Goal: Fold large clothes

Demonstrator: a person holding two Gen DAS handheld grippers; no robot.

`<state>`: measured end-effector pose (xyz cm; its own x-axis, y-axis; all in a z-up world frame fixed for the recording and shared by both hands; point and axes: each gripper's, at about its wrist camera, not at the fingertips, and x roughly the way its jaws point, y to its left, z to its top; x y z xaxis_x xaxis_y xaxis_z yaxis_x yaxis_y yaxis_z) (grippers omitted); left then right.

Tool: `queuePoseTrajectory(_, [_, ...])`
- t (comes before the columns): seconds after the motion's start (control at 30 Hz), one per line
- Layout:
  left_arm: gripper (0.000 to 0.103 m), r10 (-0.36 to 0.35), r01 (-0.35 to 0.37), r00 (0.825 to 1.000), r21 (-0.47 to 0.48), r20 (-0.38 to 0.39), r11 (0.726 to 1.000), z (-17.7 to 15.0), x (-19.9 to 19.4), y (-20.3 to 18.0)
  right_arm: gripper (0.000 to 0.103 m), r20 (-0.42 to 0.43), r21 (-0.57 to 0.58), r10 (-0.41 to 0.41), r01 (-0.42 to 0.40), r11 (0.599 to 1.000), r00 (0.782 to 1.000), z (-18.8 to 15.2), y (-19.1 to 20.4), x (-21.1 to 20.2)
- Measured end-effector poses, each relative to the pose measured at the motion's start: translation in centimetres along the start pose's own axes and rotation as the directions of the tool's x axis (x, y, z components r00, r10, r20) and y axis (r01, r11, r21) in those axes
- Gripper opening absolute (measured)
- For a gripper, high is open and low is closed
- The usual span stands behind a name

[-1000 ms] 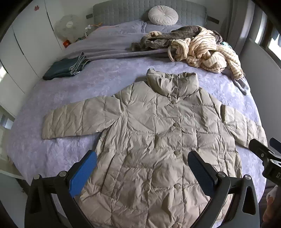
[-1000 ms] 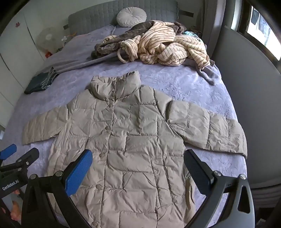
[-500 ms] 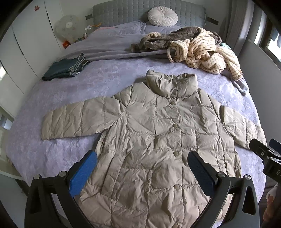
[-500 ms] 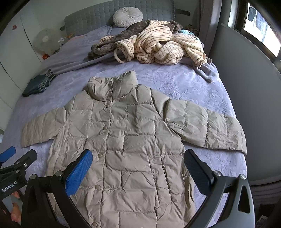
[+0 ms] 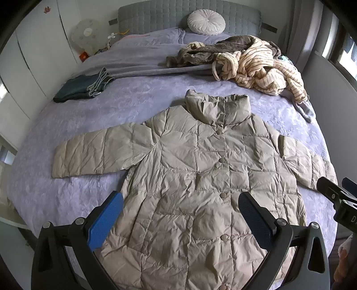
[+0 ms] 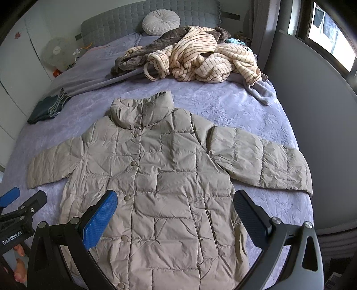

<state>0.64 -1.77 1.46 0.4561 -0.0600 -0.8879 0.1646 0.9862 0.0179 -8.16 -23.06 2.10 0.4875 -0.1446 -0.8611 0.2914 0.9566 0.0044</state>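
- Now my left claw (image 5: 180, 219) and right claw (image 6: 176, 217) both gape wide, gripping nothing, above the beige quilted puffer jacket (image 5: 200, 183) spread flat, buttoned, mid-frame on the lilac bedspread (image 5: 125, 107).
- Only the right view shows its whole right sleeve (image 6: 263, 158); the left view cuts that off.
- Compared with a second ago, the jacket lies unchanged.

Domestic bedroom. Evidenced by bed (image 5: 93, 125) with lavender cover; quilted grey headboard (image 5: 156, 11) and round cushion (image 5: 206, 19) at bed's head, white wardrobe doors (image 5: 38, 51) beside bed, window (image 6: 330, 33) opposite.
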Motion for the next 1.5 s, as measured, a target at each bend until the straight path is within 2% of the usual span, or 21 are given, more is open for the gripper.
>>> queuePoseTrajectory(1.5, [0.103,0.003,-0.003,1.0,-0.005,0.004,1.0,-0.03,-0.03,0.69,0.103,0.005,0.003,-0.004,0.004,1.0,1.0,-0.11,0.06,-0.2])
